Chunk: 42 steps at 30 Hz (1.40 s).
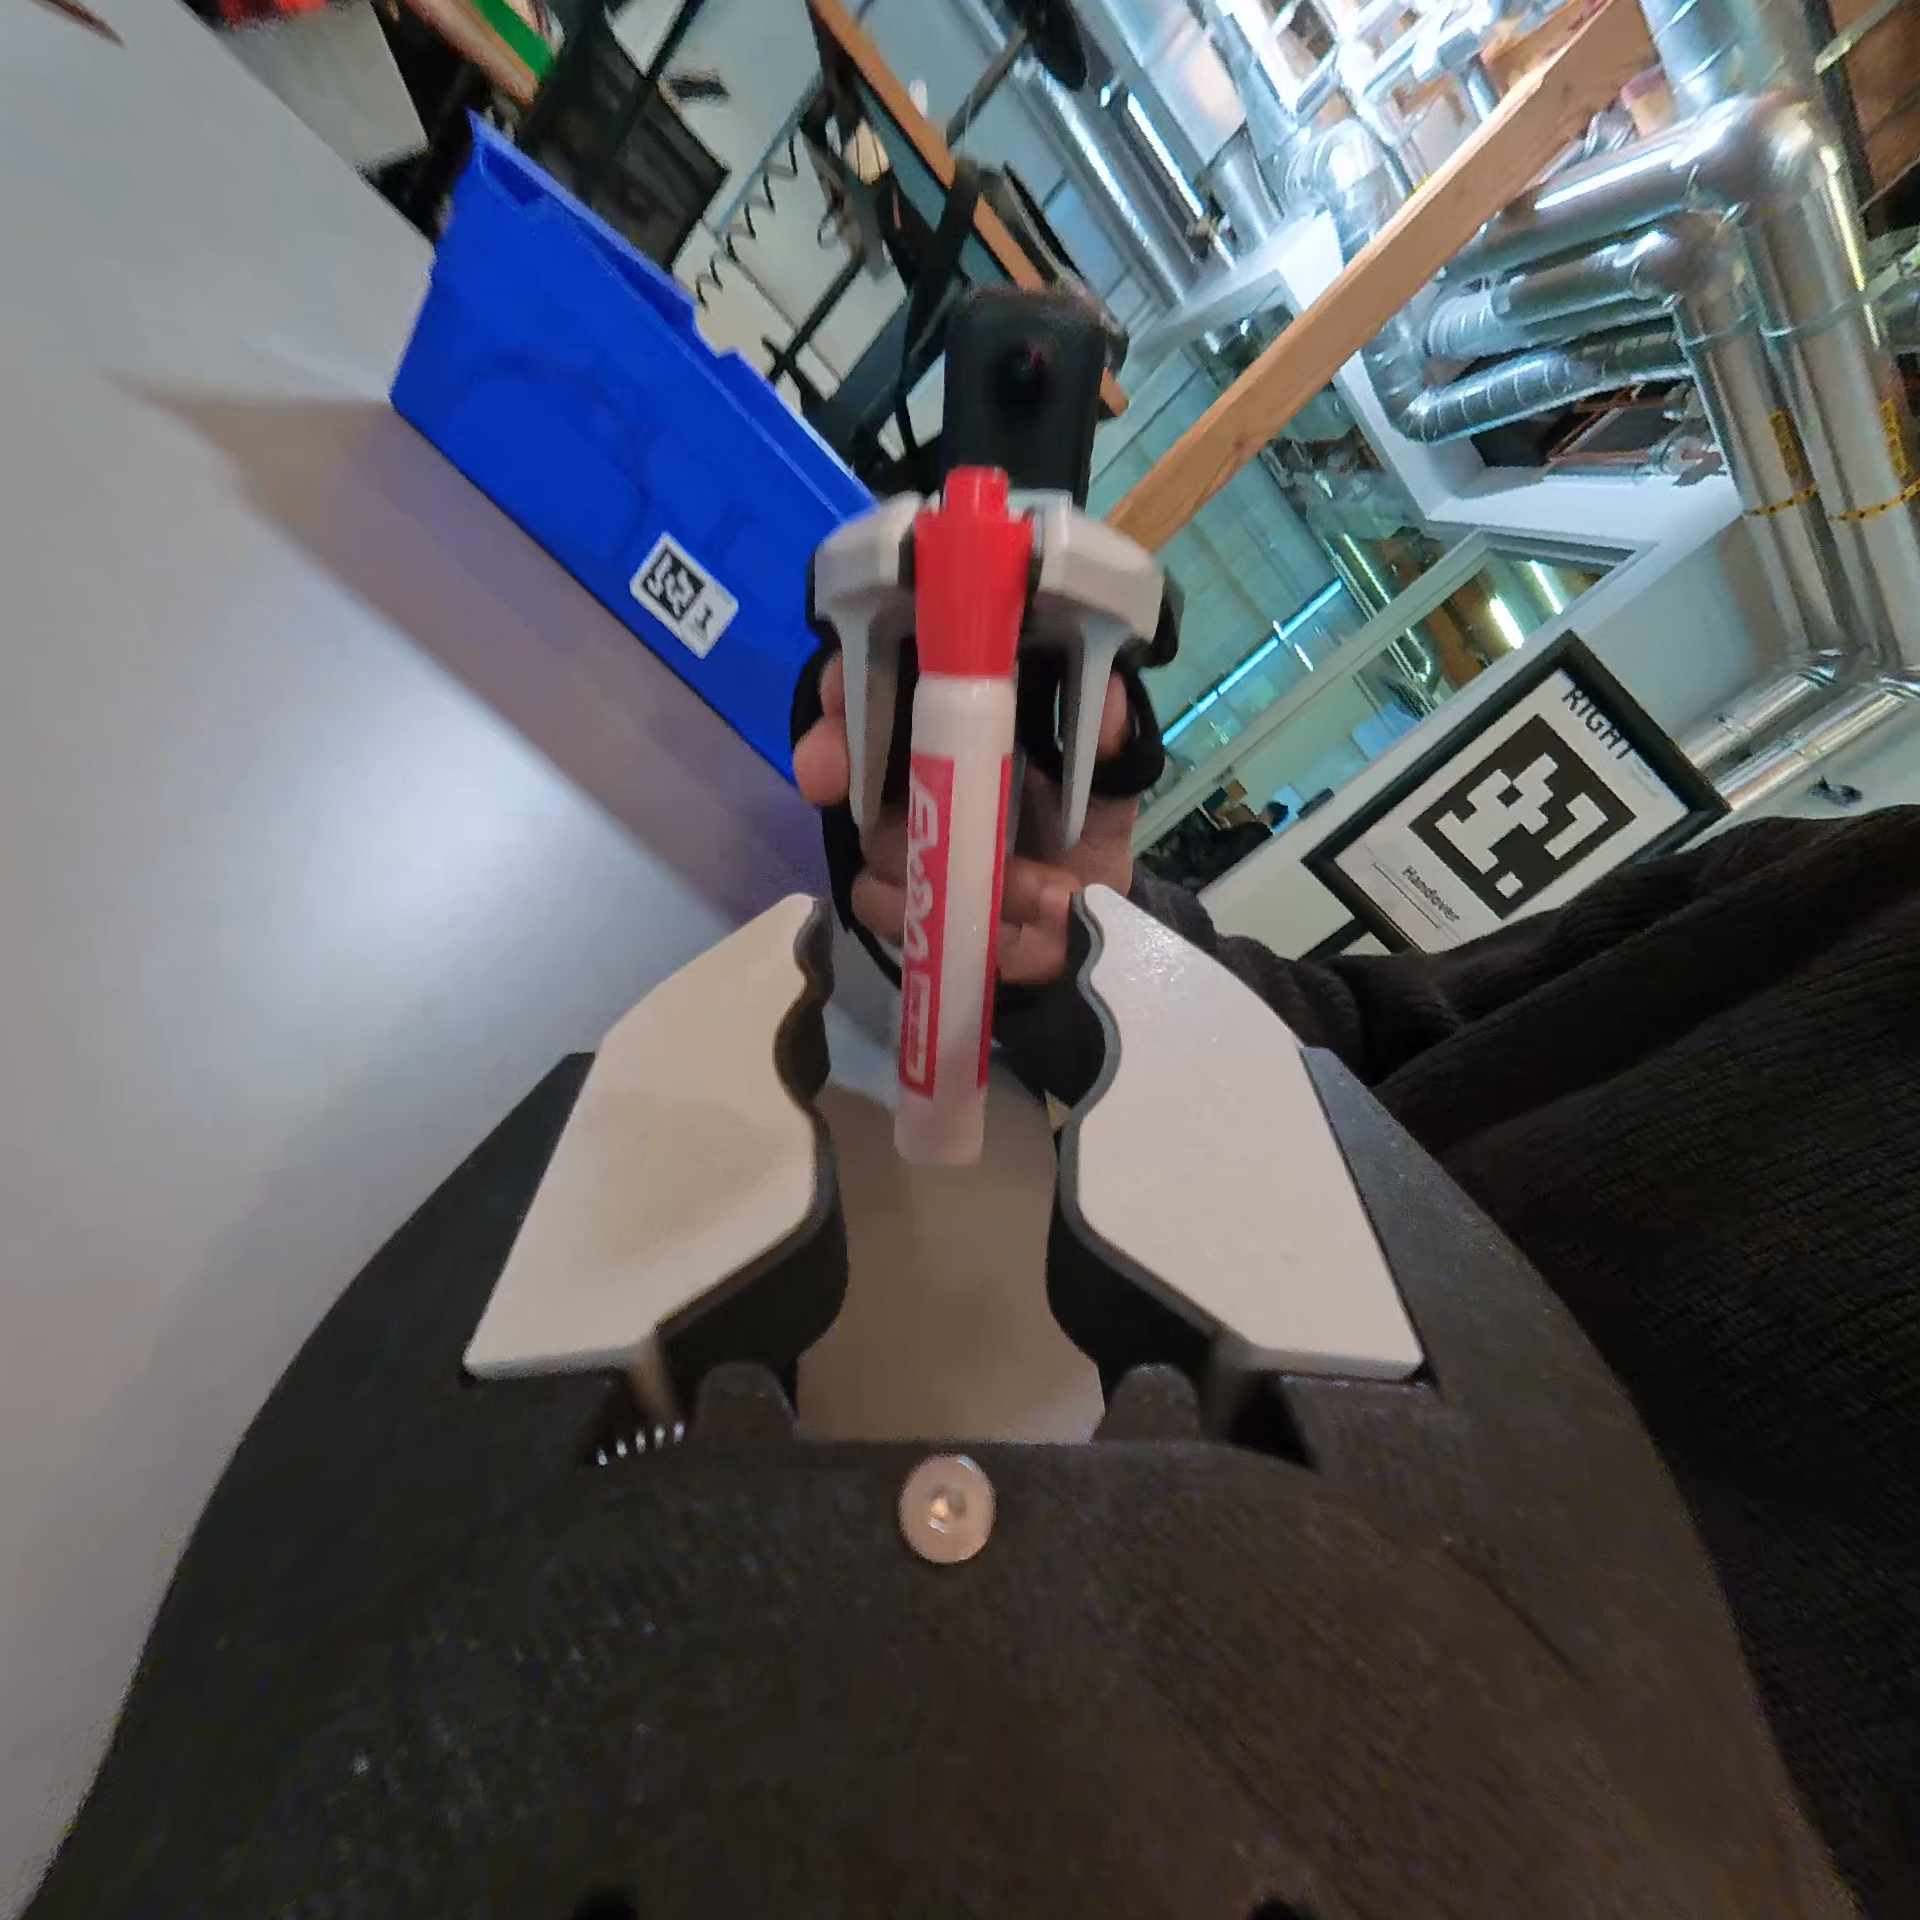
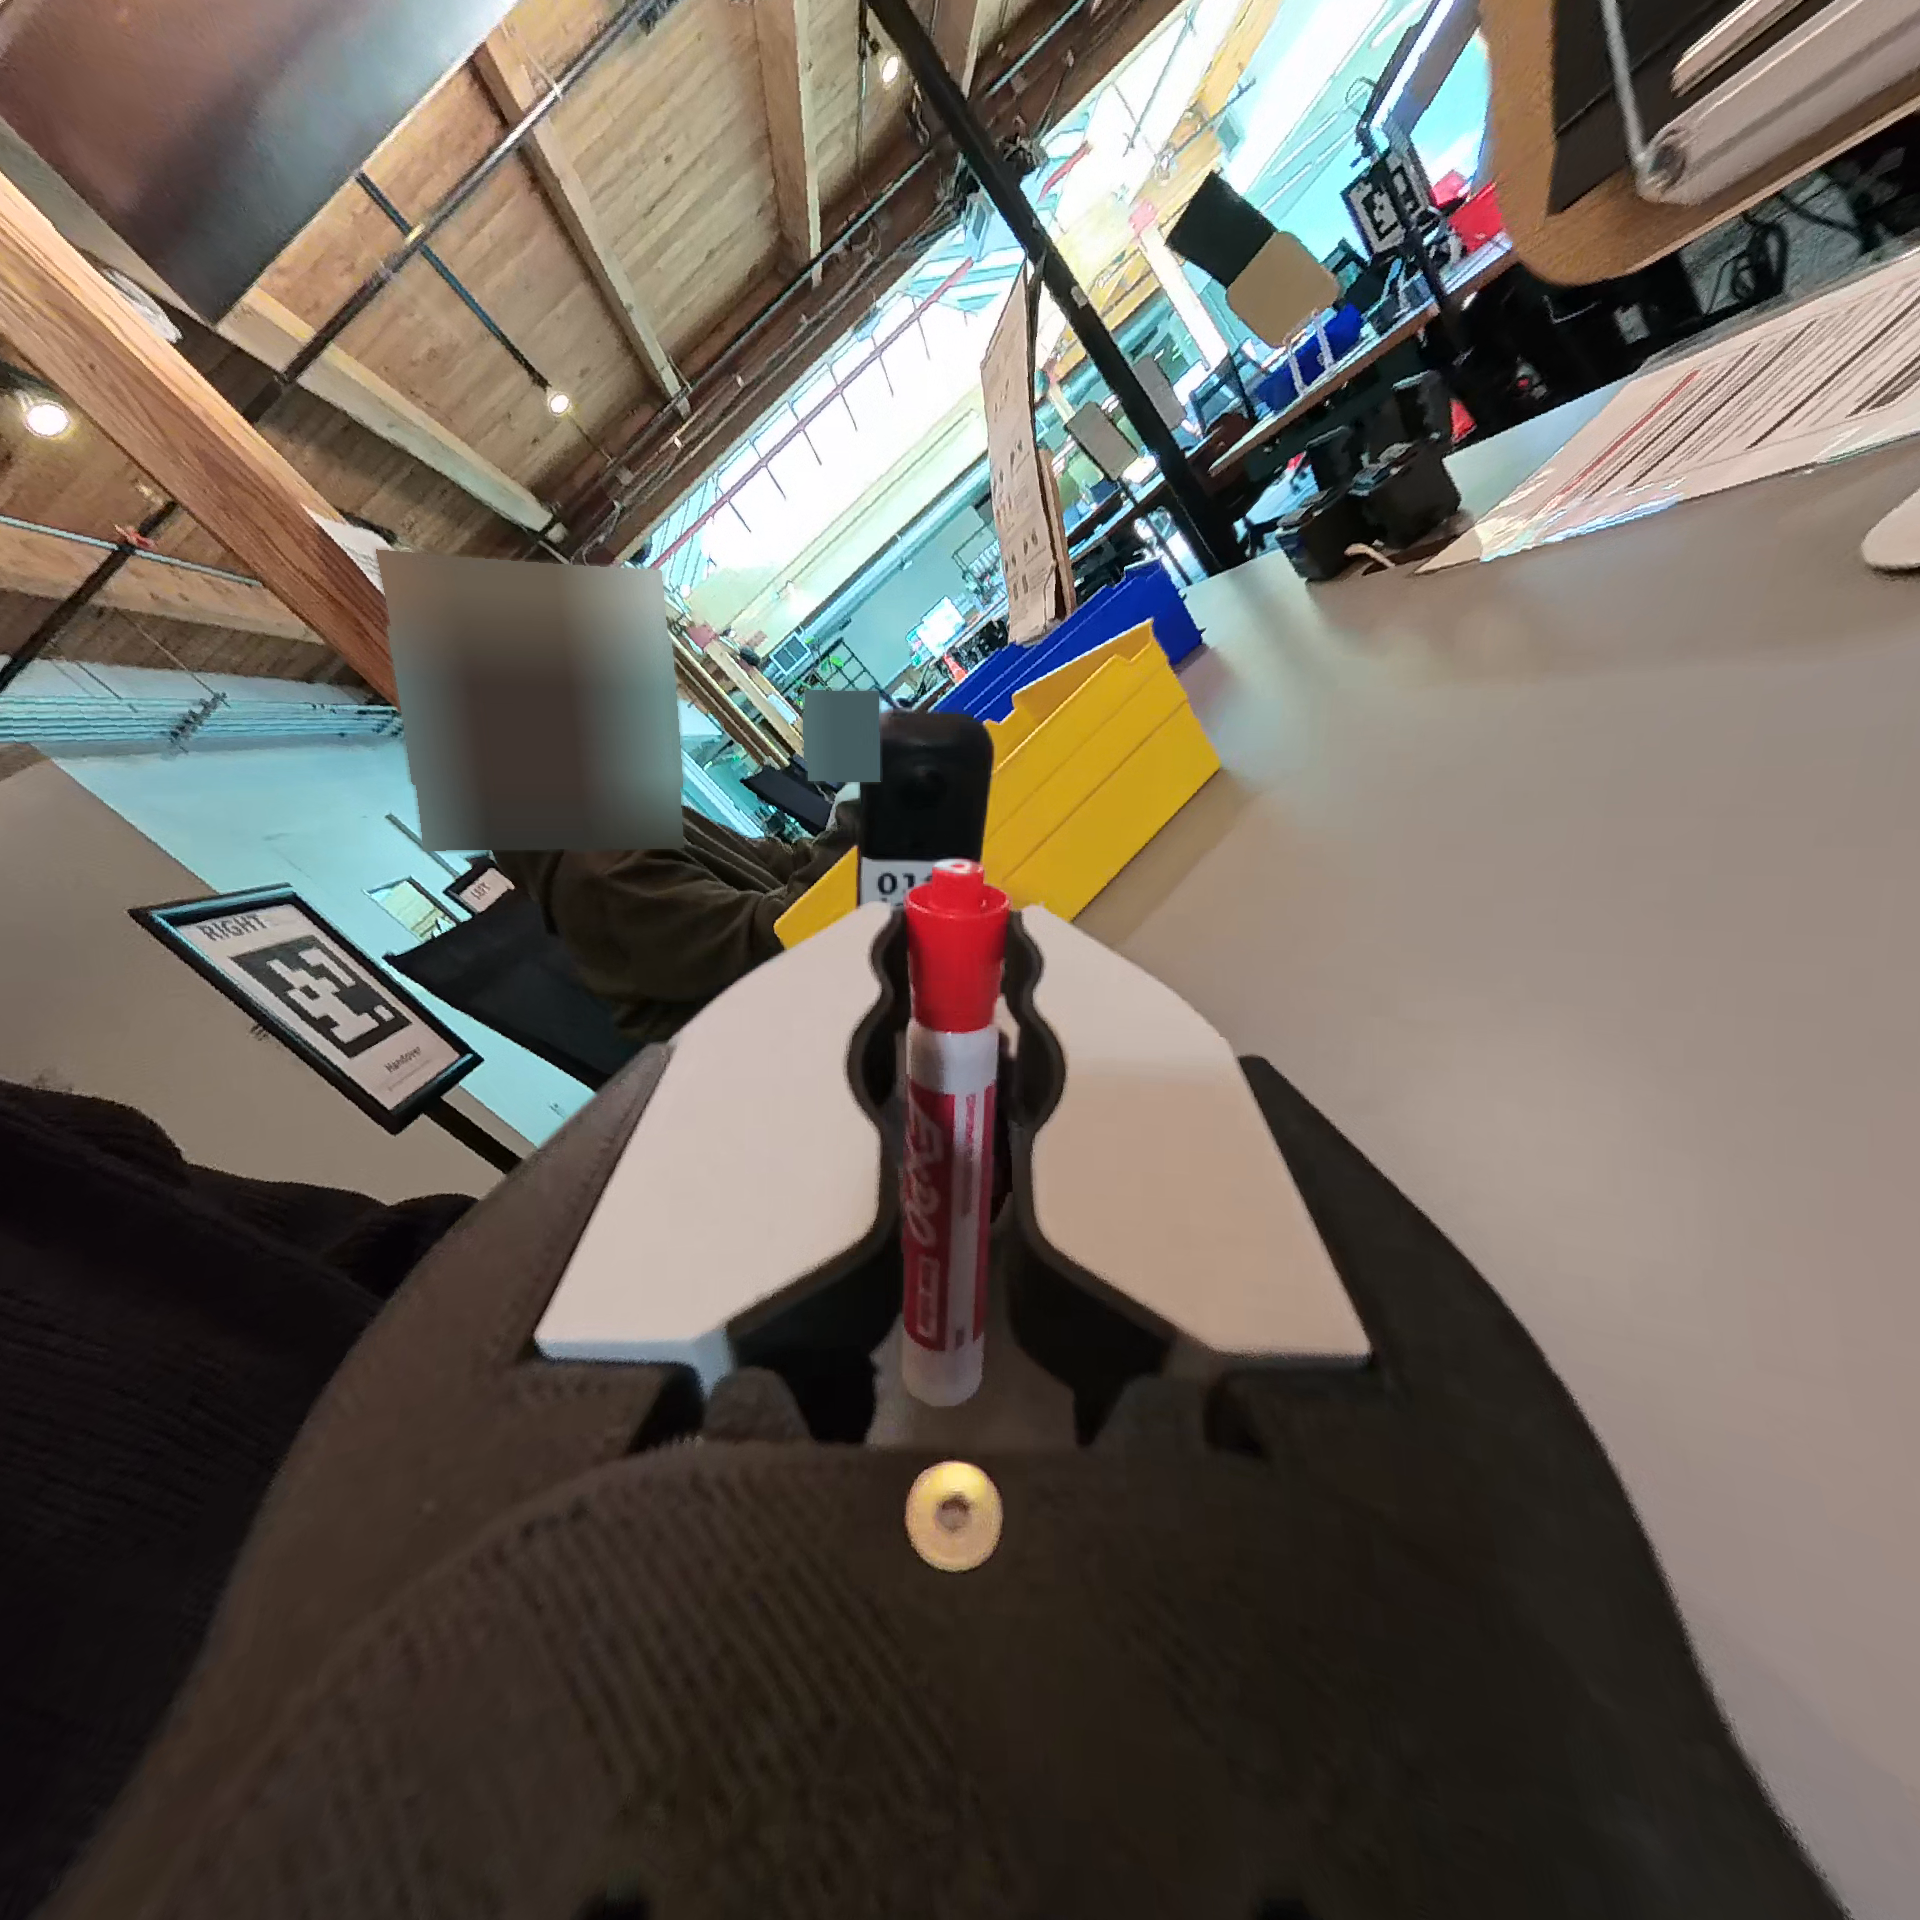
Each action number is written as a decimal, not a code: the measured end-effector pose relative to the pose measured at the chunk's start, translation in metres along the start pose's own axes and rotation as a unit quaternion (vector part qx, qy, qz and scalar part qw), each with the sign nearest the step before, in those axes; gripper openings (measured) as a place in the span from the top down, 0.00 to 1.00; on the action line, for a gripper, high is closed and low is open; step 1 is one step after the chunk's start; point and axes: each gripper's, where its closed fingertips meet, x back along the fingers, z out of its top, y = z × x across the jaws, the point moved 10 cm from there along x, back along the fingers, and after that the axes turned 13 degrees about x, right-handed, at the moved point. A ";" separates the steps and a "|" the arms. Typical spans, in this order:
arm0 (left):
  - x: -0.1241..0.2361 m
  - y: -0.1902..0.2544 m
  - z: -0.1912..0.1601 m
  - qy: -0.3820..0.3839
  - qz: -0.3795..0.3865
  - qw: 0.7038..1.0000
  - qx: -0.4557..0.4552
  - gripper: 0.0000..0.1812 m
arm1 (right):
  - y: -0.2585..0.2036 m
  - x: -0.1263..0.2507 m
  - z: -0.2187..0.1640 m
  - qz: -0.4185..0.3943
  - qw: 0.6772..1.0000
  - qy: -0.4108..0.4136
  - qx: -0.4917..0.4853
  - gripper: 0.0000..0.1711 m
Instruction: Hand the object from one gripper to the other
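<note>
A red-and-white whiteboard marker (image 1: 951, 862) with a red cap is held in the air above the white table (image 1: 208, 727). My right gripper (image 2: 956, 925) is shut on the marker (image 2: 948, 1174) at its cap end. In the left wrist view the right gripper (image 1: 971, 561) faces me, with a hand behind it. My left gripper (image 1: 951, 914) is open, its grey fingers (image 1: 686, 1143) spread on both sides of the marker's white lower end without touching it. In the right wrist view only the left gripper's black camera body (image 2: 925, 800) shows behind the marker.
A blue bin (image 1: 582, 436) stands on the table to the left. A yellow bin (image 2: 1101, 769) and a blue bin (image 2: 1091, 634) stand on the table (image 2: 1455, 935) farther back. A framed tag sign (image 1: 1507, 821) stands to the side. A dark sleeve (image 1: 1662, 1143) fills the right. Spacing between my two grippers at the tips: around 6 cm.
</note>
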 end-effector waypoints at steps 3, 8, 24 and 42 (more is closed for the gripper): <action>-0.009 -0.006 -0.008 -0.046 0.013 0.999 0.023 0.72 | 0.003 0.007 0.005 -0.005 1.000 0.015 0.001 0.90; -0.021 -0.007 -0.017 -0.090 0.032 0.995 0.006 0.73 | 0.007 0.014 0.009 -0.003 0.999 0.036 -0.009 0.90; -0.025 -0.002 -0.018 -0.091 0.012 0.996 -0.008 0.87 | 0.002 0.009 0.008 -0.005 0.998 0.054 0.021 0.72; -0.002 0.001 -0.001 -0.004 -0.020 1.000 0.000 0.88 | 0.001 -0.009 -0.011 0.056 0.997 -0.033 -0.032 0.78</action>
